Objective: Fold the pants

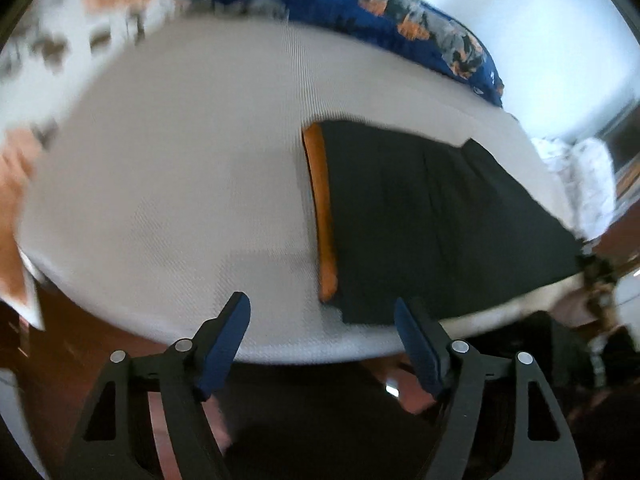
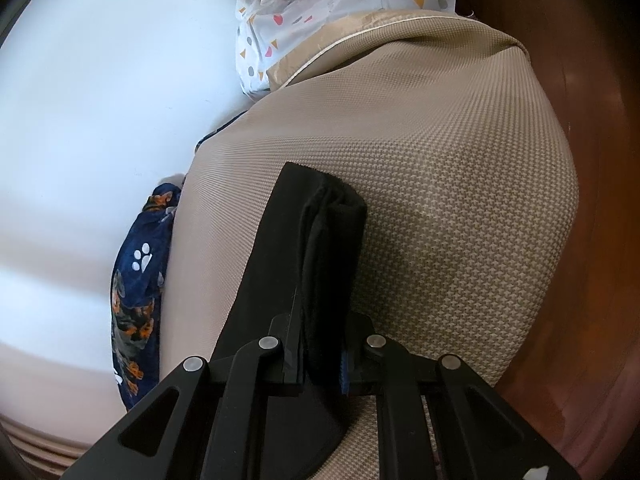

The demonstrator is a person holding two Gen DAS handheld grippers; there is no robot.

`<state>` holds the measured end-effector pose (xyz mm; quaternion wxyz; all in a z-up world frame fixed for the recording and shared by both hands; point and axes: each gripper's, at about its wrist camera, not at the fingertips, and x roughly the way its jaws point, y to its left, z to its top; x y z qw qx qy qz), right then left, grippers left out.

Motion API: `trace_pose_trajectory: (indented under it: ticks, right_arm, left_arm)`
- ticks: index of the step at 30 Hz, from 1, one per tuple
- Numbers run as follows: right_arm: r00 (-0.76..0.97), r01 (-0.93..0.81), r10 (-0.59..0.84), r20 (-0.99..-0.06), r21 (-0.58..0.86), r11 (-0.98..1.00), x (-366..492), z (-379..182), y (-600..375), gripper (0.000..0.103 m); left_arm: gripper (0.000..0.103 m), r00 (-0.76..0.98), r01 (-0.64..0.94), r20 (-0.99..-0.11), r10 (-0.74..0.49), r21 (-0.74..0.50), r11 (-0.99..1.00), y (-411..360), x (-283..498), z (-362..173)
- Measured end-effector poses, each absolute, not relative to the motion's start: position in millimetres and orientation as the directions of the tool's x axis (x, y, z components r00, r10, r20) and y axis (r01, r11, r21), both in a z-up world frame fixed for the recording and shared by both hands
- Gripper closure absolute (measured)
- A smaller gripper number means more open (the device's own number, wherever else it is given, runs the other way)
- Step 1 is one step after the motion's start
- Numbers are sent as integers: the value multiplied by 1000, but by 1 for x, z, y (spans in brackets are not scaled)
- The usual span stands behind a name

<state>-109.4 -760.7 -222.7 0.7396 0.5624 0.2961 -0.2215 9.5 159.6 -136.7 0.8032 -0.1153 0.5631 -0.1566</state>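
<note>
Black pants (image 1: pixel 432 216) with an orange waistband (image 1: pixel 322 208) lie flat on a beige mattress (image 1: pixel 180 200); the waistband end is toward the middle, and the legs run right to the mattress edge. My left gripper (image 1: pixel 322 316) is open and empty, just short of the near corner of the waistband. In the right wrist view, my right gripper (image 2: pixel 320 344) is shut on a bunched fold of the black pants (image 2: pixel 332 248), holding the leg end over the mattress (image 2: pixel 440 200).
A navy blanket with orange and grey print (image 1: pixel 400 12) lies along the mattress's far side, and also shows in the right wrist view (image 2: pixel 138 280). A white patterned cloth (image 2: pixel 320 12) lies past the mattress end. A white wall (image 2: pixel 100 120) and reddish-brown floor (image 2: pixel 592 240) surround the bed.
</note>
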Motion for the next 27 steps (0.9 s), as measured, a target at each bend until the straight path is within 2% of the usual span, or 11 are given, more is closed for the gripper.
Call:
trace_pose_trajectory:
  ticks: [3, 7, 8, 9, 10, 12, 14, 16, 21, 27]
  right_arm:
    - [726, 660, 10, -688, 701, 270, -108, -222, -760, 90]
    - [727, 659, 13, -686, 703, 270, -108, -222, -761, 90]
    - [729, 657, 13, -685, 704, 268, -108, -223, -761, 90]
    - [730, 656, 13, -684, 705, 268, -108, -223, -761, 90]
    - [730, 656, 12, -683, 706, 267, -108, -223, -761, 90]
    - [732, 654, 12, -681, 708, 267, -108, -224, -761, 90]
    - [733, 652, 16, -680, 710, 266, -108, -224, -761, 90]
    - [734, 651, 19, -679, 711, 264, -109, -224, -762, 90]
    - [735, 651, 15, -678, 712, 264, -109, -224, -762, 90]
    - [736, 649, 15, -676, 713, 264, -109, -223, -762, 90]
  left_arm:
    - [29, 262, 101, -836, -482, -473, 876, 154, 9, -150]
    - [30, 236, 141, -819, -523, -504, 852, 138, 6, -153]
    - [34, 241, 143, -824, -512, -491, 859, 135, 7, -153]
    - [56, 249, 142, -834, -492, -472, 870, 133, 9, -154]
    - [66, 241, 137, -848, -473, -452, 881, 129, 11, -157]
    - [68, 242, 120, -854, -460, -444, 888, 130, 13, -161]
    - [74, 262, 113, -861, -435, -420, 900, 129, 11, -158]
    - [88, 292, 116, -867, -403, -386, 915, 129, 9, -154]
    - [89, 329, 97, -878, -348, -335, 937, 126, 15, -144]
    - [89, 387, 85, -856, -341, -335, 938, 133, 20, -134]
